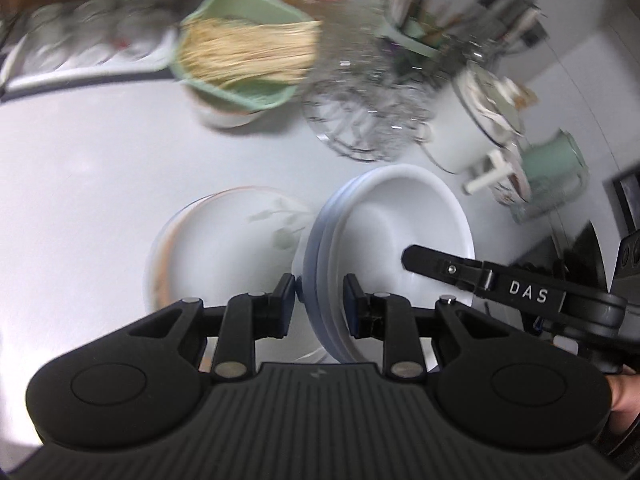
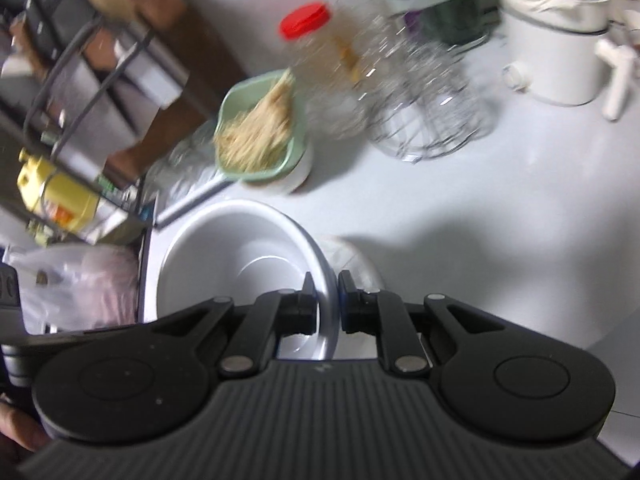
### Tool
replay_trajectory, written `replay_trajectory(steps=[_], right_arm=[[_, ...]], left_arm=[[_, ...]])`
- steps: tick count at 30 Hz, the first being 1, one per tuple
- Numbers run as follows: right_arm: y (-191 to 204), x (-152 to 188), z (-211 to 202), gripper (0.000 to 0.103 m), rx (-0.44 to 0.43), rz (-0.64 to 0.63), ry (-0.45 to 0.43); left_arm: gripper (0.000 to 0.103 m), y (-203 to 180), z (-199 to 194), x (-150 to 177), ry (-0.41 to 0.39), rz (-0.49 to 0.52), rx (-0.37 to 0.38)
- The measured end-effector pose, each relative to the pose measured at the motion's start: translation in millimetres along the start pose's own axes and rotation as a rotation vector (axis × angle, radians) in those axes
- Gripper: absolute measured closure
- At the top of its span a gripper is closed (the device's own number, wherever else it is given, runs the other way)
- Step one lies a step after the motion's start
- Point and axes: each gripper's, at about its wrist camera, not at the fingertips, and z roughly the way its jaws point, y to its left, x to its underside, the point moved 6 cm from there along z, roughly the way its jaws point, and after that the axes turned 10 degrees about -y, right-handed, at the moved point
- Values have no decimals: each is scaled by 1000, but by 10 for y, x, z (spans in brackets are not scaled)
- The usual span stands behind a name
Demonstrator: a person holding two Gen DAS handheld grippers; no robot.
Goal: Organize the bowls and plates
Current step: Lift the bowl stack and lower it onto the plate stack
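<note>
Item 1, stack of white bowls [image 1: 400,240]: several nested, rims showing as bluish-white layers, tilted steeply and held off the bench [image 1: 100,180] by both grippers. It hangs over the near part of the bench, just beside and partly in front of the plates.

Item 2, left gripper [image 1: 320,300]: jaws pinching the layered rims of the bowl stack, one pad outside, one inside.

Item 3, right gripper [image 2: 326,300]: jaws nearly pressed together, pinching the thin rim of the top bowl [image 2: 248,264] on the opposite side. Its black finger, lettered DAS, reaches into the bowl in the left wrist view.

Item 4, stack of plates [image 1: 224,248]: white, with an orange edge line and a pale leaf motif, lying flat on the bench, left of the bowls in the left wrist view.

Item 5, green dish [image 1: 244,52]: pale green, holding straw-coloured sticks or noodles (blurred), sitting on a white bowl [image 1: 224,116] toward the far edge.

Item 6, wire rack [image 1: 360,120]: chrome, near the far edge, blurred.

Item 7, red-lidded jar [image 2: 308,40]: clear, behind the green dish.

Item 8, white pot [image 2: 560,48]: lidded, with a white handle, at the far right corner.

Item 9, green mug [image 1: 556,168]: beside the white pot
</note>
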Motion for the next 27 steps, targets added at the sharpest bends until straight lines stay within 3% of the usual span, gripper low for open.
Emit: replay_trajectory(steps=[9,20,27], right_arm=[[275,261,535,89,-5,-60,124],[91,413,869,88,67,-70,139],[18,484,1014,88,98,-60,169]], left_arm=[[73,515,199,269,30,-118,-83],[73,661,727,400,77,-89,-76],[73,715,851,358,86,-86,-70]])
